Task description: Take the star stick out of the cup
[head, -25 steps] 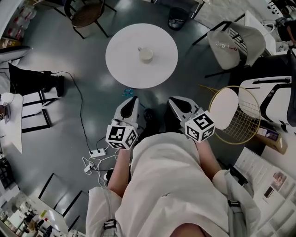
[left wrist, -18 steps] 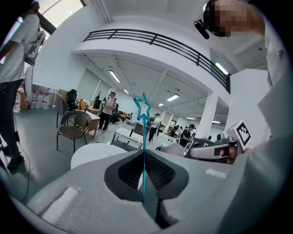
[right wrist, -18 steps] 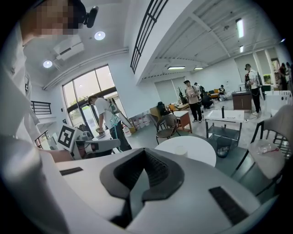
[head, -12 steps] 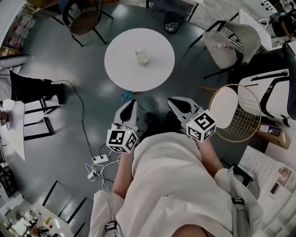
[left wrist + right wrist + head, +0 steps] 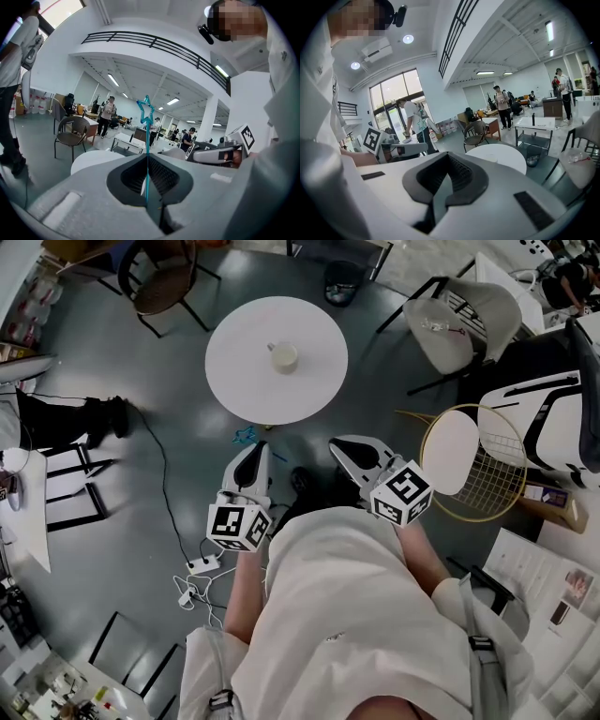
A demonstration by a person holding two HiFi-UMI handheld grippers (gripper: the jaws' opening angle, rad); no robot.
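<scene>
Upper centre, head view: cup upright on round white table, contents too small to tell. Left gripper clamped on upright teal star stick. Right gripper closed on nothing.

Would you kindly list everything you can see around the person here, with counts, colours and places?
round table: one, white, ahead of the person
cup: one, pale, on the round table
star stick: one, blue, upright between the left jaws
wicker chair: one, dark, upper left
shell chair: one, white, upper right
wire side table: one, gold with a white top, to the person's right
bin: one, black, beyond the round table
power strip: one, white, on the floor at lower left, with cables
left hand-held gripper: one, white, shut on the star stick
right hand-held gripper: one, white, jaws together, empty
</scene>
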